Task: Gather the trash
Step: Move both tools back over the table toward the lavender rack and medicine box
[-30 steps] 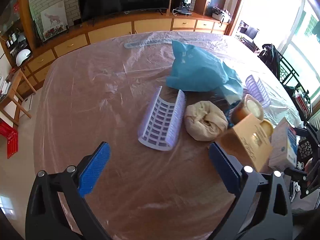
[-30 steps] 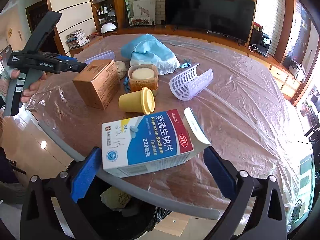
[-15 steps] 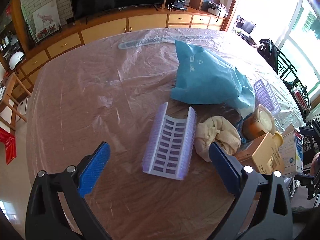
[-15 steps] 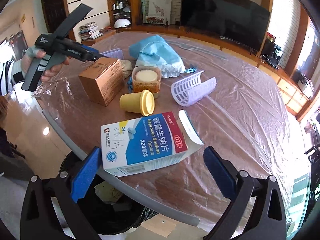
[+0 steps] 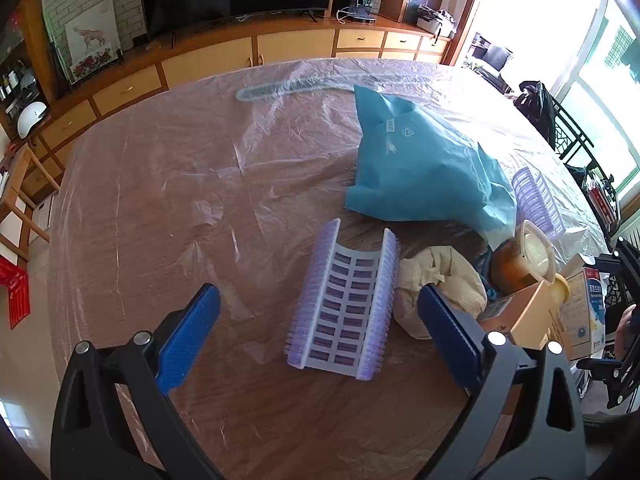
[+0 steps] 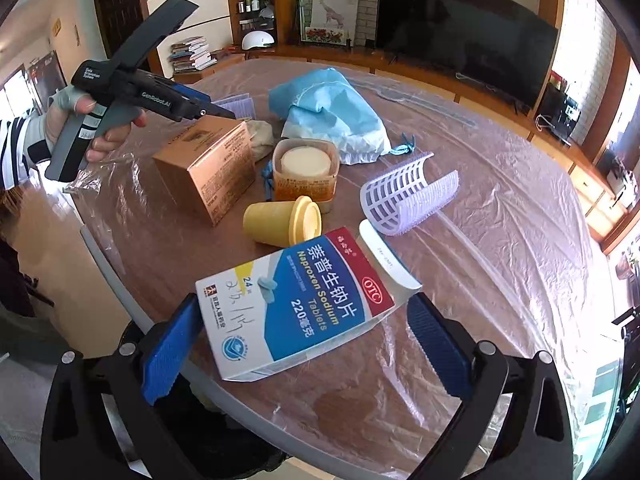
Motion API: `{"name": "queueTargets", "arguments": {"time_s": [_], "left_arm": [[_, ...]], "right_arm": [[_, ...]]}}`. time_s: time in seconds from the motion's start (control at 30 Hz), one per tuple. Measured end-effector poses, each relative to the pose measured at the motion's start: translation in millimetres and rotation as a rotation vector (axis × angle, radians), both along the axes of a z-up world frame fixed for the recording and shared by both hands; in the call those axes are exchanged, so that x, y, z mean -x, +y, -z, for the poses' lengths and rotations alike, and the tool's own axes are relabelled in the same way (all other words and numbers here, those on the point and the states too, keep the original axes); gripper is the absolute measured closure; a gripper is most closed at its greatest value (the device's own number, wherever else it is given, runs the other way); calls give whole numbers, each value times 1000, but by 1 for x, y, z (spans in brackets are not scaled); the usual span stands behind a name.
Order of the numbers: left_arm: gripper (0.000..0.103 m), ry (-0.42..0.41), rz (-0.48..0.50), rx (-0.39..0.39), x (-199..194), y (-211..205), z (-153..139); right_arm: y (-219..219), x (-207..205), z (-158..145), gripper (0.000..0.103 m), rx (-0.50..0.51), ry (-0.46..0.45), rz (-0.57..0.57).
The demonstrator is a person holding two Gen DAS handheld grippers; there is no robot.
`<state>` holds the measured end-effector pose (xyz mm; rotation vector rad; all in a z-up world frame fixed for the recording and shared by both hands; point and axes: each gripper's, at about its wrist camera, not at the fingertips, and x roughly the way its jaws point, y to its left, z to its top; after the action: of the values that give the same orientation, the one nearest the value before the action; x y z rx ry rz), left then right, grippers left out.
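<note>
Broadly, largest to smallest:

Bench (image 5: 168, 184): round wooden top under a sheet of clear plastic, wrinkled in places; all the clutter sits toward one edge.

Blue bag (image 5: 416, 172): crumpled, lying flat beyond the other items in the left wrist view; it also shows behind the tub in the right wrist view (image 6: 328, 112).

Left claw (image 5: 318, 332): wide open, blue pads spread, held above the bench. Seen from the right wrist it is gripped in a hand (image 6: 100, 128) over the brown carton.

Right claw (image 6: 304, 348): wide open, empty, at the bench edge.

Medicine box (image 6: 296, 304): white, blue and red carton with its end flap open, lying flat at the bench edge between the right claw's pads, touching neither as far as can be seen.

Brown carton (image 6: 208, 164): upright, beside the tub.

Lilac curved grid (image 5: 344, 308): a slotted plastic piece, trough side up, lying between the left claw's pads and just ahead of them. A second one (image 6: 408, 196) lies near the medicine box.

Cream cloth wad (image 5: 436, 284): touching the grid's right side, right by the left claw's right pad.

Orange tub (image 6: 306, 172): clear lid, upright.

Yellow cup (image 6: 284, 222): on its side between the tub and the medicine box.
</note>
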<state>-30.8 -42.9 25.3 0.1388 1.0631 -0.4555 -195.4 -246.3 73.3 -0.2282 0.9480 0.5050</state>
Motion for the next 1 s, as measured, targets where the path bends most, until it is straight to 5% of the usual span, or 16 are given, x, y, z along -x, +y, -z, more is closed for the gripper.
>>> {"name": "queueTargets", "arguments": {"time_s": [0.3, 0.5, 1.0], "left_arm": [[3, -17, 23, -8, -1, -2, -3], [3, -17, 24, -16, -2, -8, -2], [4, -40, 16, -39, -4, -14, 0]], "right_arm": [[-44, -5, 2, 4, 72, 31, 122], [-69, -15, -3, 4, -211, 134, 259], [-26, -44, 11, 4, -105, 109, 430]]}}
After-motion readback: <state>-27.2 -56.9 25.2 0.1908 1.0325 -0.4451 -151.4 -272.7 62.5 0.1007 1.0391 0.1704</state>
